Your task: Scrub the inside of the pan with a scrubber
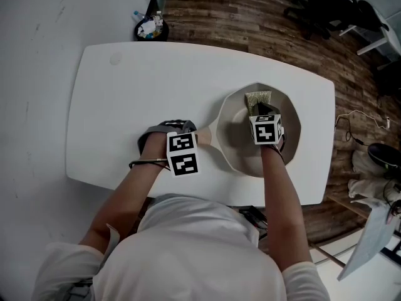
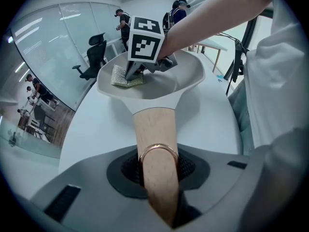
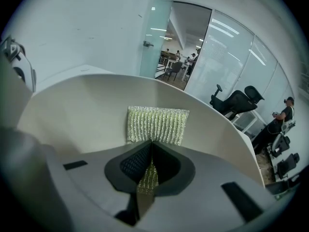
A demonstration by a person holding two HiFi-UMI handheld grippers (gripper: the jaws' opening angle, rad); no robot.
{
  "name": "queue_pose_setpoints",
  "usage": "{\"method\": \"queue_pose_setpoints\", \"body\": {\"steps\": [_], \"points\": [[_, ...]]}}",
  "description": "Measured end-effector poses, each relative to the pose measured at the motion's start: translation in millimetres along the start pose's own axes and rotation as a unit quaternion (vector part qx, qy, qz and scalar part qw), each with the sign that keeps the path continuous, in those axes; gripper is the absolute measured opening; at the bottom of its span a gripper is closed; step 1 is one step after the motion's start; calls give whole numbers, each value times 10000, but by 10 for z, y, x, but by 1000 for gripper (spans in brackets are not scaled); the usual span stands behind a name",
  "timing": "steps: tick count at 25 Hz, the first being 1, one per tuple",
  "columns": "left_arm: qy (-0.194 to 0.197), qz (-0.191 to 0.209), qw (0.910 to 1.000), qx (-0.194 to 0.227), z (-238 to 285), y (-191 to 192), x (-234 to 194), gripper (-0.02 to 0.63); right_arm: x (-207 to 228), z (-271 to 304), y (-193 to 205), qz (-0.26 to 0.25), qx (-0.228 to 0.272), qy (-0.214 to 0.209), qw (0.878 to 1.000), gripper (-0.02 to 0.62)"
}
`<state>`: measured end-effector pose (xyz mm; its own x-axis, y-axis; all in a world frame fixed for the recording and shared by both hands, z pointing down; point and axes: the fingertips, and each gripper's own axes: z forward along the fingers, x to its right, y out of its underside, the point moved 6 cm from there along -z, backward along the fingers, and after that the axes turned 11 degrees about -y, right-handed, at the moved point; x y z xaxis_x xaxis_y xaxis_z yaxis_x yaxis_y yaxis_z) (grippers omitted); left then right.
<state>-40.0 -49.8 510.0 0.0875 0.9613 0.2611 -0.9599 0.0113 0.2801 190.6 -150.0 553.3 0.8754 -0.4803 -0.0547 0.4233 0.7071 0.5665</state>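
Cream round pan sits on white table. Left gripper clamped on pan's light wooden handle, copper-coloured ring right at the jaws. Right gripper inside pan, jaws pinched on yellow-green mesh scrubber, which lies flat against pan's inner wall

Where stuff sits on the surface

Pan is on the right half, with its handle sticking out left toward the middle. The left claw is down over the handle's end, which is pinched between its jaws. The scrubber is inside the pan at the far side, up against the wall. The right claw is just on the near side of it, clamped on its near edge. A bin is on the floor past the far-left corner, and chairs are well off to the far right.
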Motion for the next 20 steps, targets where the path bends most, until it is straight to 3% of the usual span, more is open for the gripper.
{"method": "queue_pose_setpoints", "body": {"steps": [20], "points": [[-4,-79,10000,-32,-12,-38,34,110,239,-217,277,202,-749,285,9966,26]]}}
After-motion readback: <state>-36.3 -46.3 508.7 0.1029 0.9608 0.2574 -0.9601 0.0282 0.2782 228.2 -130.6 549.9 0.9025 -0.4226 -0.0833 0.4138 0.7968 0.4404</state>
